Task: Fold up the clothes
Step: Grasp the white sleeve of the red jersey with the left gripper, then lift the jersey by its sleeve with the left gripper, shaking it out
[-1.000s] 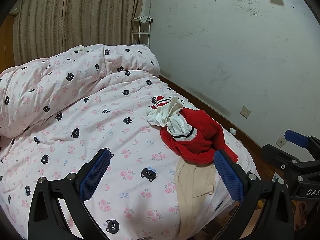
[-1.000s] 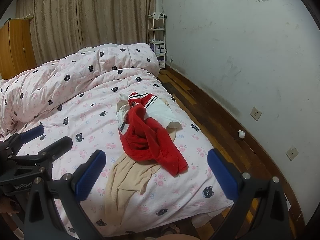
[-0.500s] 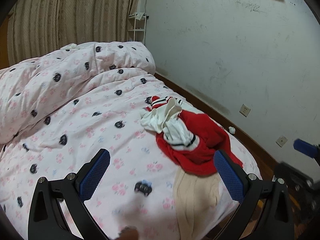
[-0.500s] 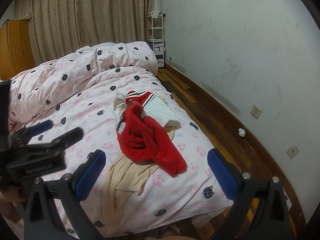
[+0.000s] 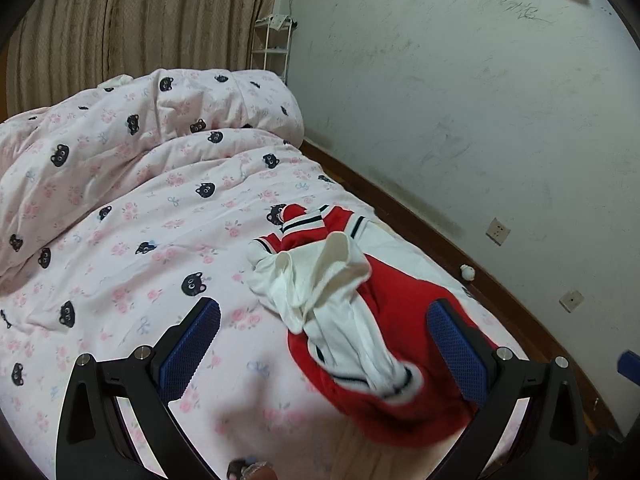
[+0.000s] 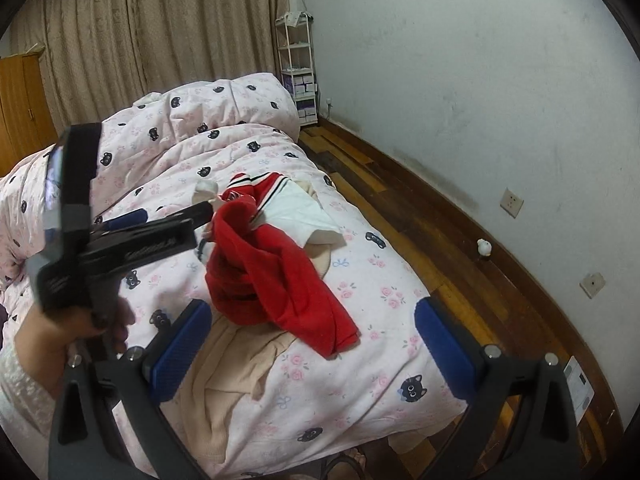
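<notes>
Lying crumpled on the bed (image 6: 392,292), red-and-white garment (image 6: 280,276); left claw (image 5: 324,340) spread apart above it, right claw (image 6: 312,340) spread apart nearby.

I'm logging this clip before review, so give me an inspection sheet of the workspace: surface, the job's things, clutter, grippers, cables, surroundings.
Surface: bed under a pink quilt with black cat faces, bunched up at the far end.
Job's things: crumpled red and white striped-trim garment lying partly on a beige garment, near the bed's wall-side edge; neither is folded.
Clutter: nothing seen on the quilt besides the clothes.
Grippers: left gripper open, poised over the red garment's white part; right gripper open, empty.
Cables: a cord on the wall by the white wire shelf.
Surroundings: beige curtains, scuffed white wall, wooden floor, wall sockets, small white figure on the floor.
</notes>
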A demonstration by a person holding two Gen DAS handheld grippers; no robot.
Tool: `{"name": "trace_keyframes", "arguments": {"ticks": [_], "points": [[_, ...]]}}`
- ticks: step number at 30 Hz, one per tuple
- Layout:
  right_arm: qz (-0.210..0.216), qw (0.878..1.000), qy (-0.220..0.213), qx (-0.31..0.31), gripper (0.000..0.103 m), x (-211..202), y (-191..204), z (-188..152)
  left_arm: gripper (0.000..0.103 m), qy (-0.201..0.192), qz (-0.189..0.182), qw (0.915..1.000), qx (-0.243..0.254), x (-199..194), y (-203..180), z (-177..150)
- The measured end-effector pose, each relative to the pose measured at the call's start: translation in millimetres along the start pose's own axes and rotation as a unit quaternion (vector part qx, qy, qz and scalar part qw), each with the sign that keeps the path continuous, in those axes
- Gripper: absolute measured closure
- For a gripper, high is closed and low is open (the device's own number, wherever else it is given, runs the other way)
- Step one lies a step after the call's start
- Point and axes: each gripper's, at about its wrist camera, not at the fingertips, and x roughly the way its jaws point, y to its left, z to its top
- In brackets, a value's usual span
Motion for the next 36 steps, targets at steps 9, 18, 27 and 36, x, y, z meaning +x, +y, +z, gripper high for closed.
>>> {"name": "trace_keyframes", "arguments": {"ticks": [9, 18, 27, 36], "points": [[0.003, 1.0, 0.011, 0.013, 0.0, 20, -10, -1, 0.05, 0.039, -0.012, 0.9991, -0.009, 31, 7, 6], [0.007, 1.0, 0.012, 0.007, 0.0, 28, -5, 0, 0.095, 0.044, -0.024, 0.9982, -0.032, 14, 33, 0], [0.025, 0.999, 0.015, -0.016, 0.0, 30, 16, 0, 0.097, 0.016, -0.007, 0.9975, -0.069, -36, 83, -9], [0.075, 0.993, 0.033, -0.089, 0.0, 35, 71, -11, 0.097, -0.013, 0.041, 0.993, -0.11, -93, 148, -29]]}}
